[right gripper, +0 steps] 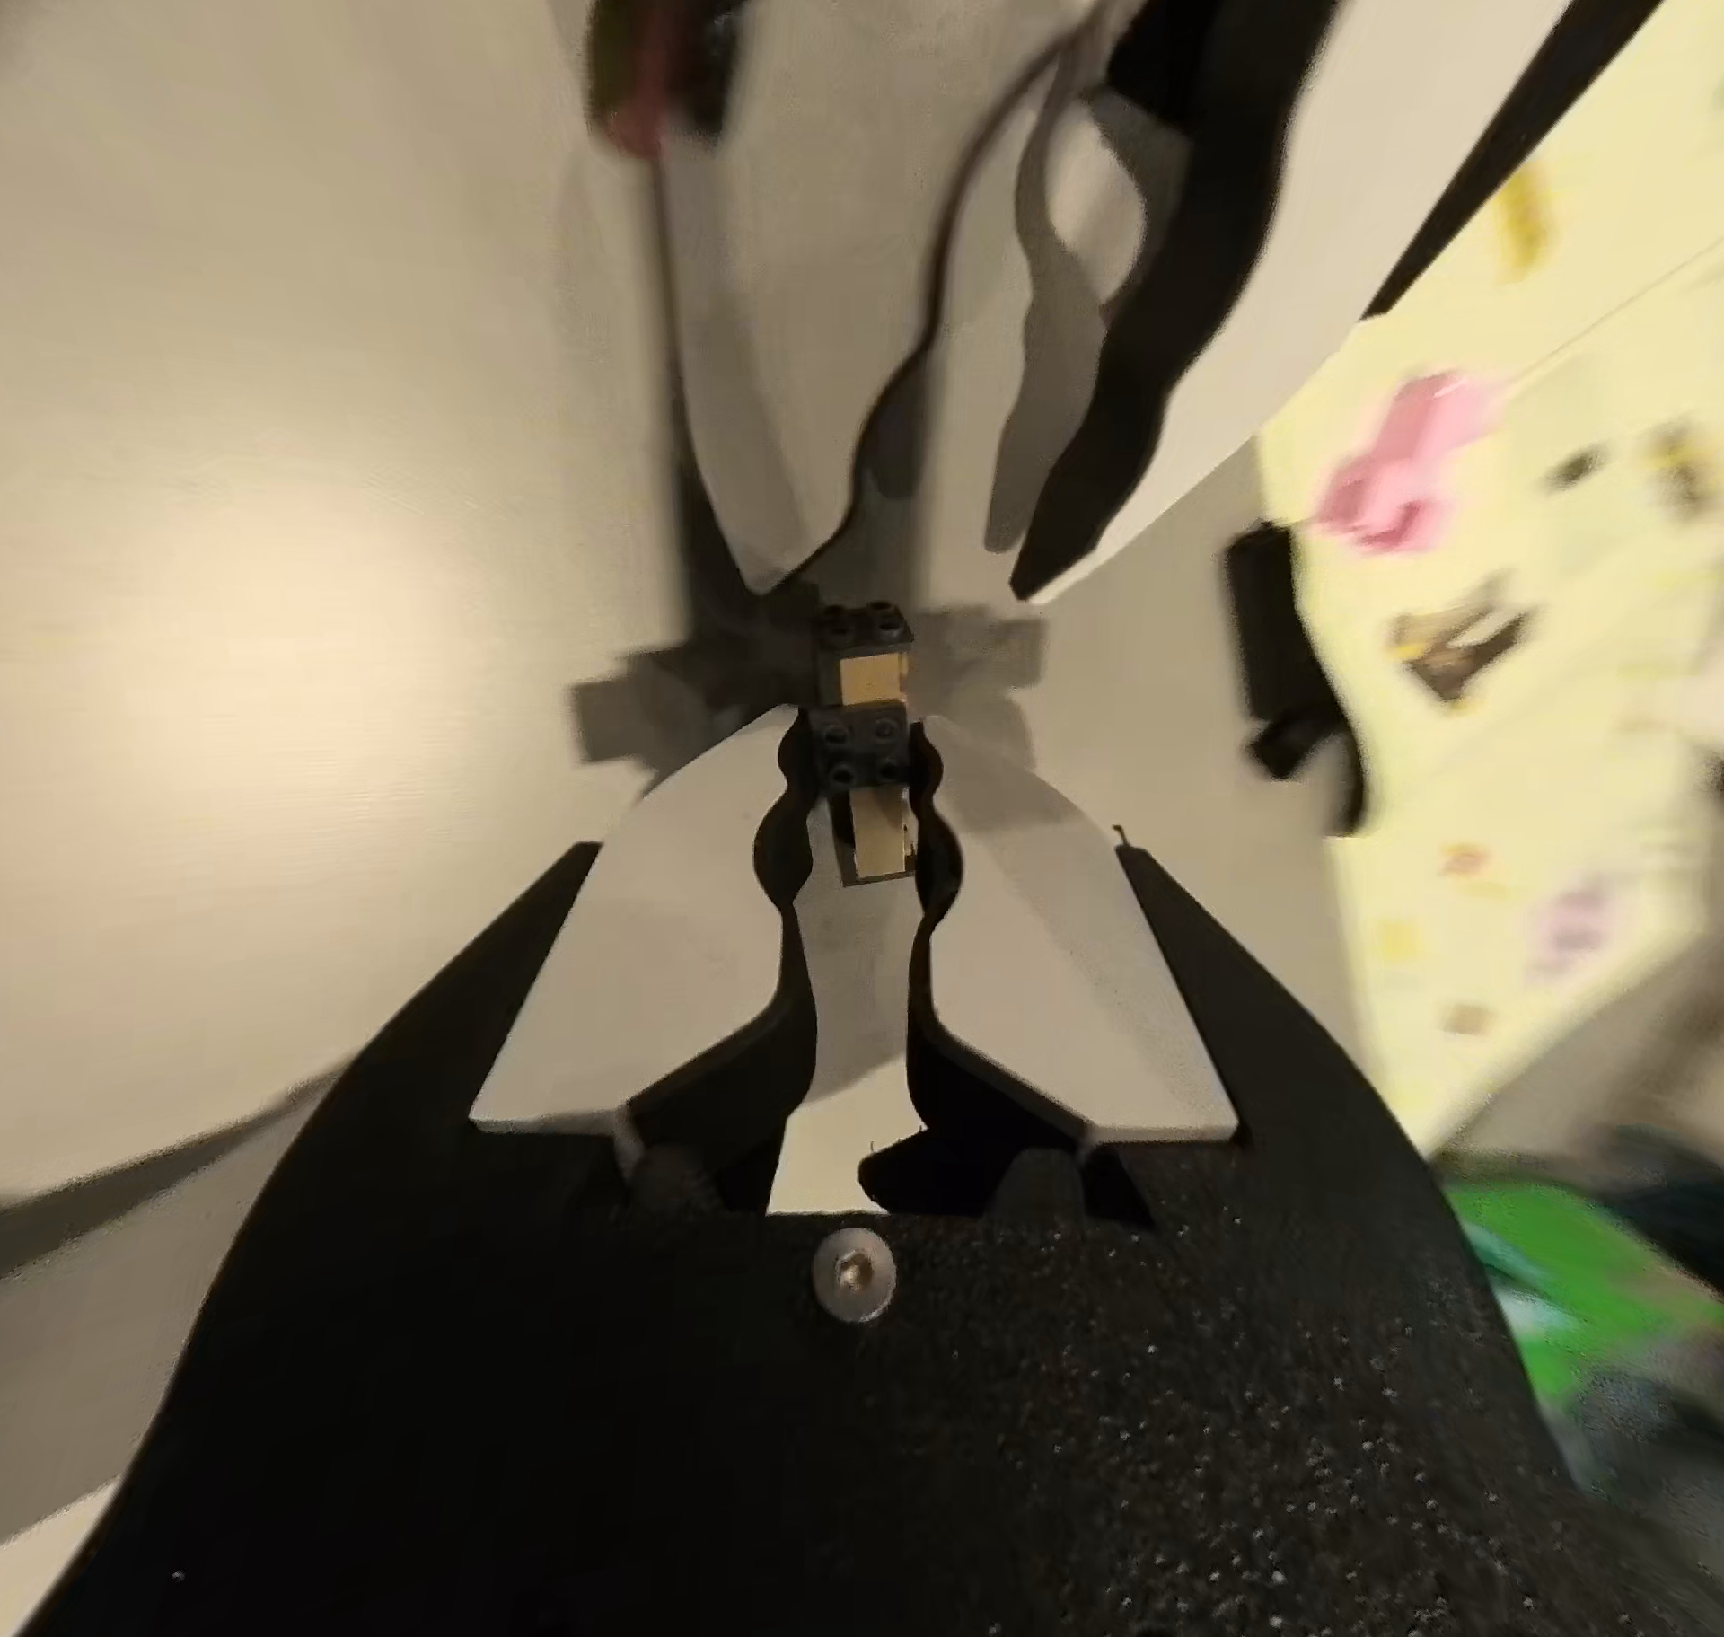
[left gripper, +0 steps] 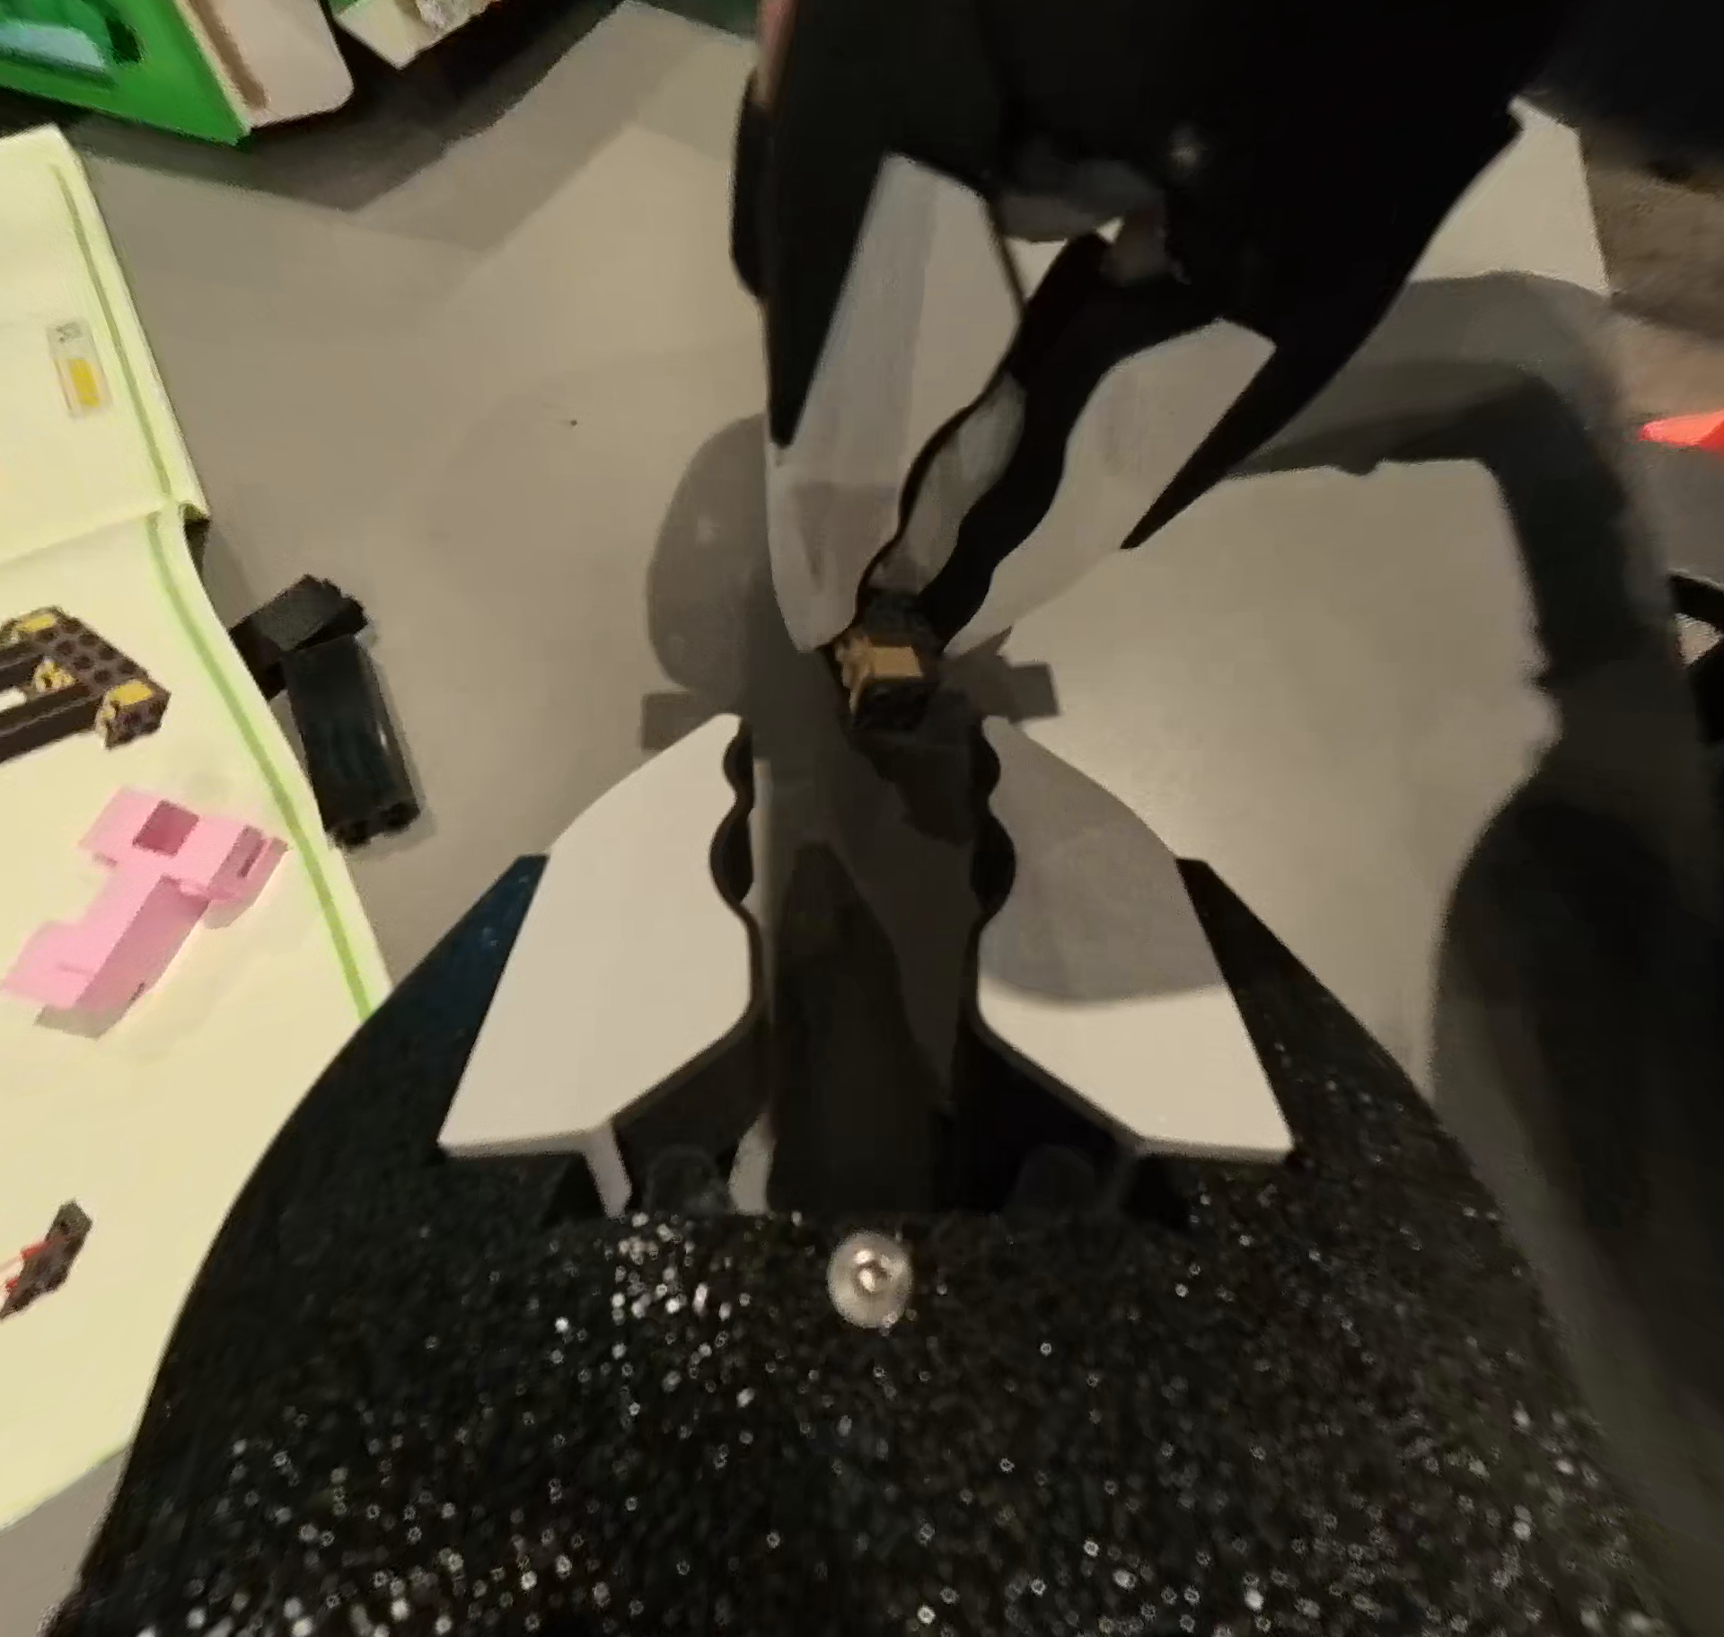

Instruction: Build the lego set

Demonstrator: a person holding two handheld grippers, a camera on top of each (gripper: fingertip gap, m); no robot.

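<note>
Black and tan, the small brick assembly (right gripper: 863, 734) sits in our right hand-held gripper (right gripper: 858, 785), whose fingers are nearly closed and pinch it by its sides, studs facing up toward the camera. We judge the grip is kept low on the piece so its far end stays free for the other tool to work on.

In the left wrist view the same brick assembly (left gripper: 882, 664) hangs at 12 o'clock from our left hand-held gripper (left gripper: 863, 753), just past its tips. That gripper's fingers stand narrowly apart with dark shadow between them. We cannot tell whether they touch the piece or merely line up with it. Both tools meet tip to tip above the grey table (left gripper: 466, 361), probably so that one steadies while the other presses or turns.

At 9 o'clock lies the pale green instruction booklet (left gripper: 121, 753), open for reference, with a loose black brick piece (left gripper: 340, 715) just beside its edge. A green box (left gripper: 187, 15) sits at 11 o'clock, cut off by the frame.

Motion blur smears the right view's edges, and the assembly's far end is hidden behind the opposing fingers.
</note>
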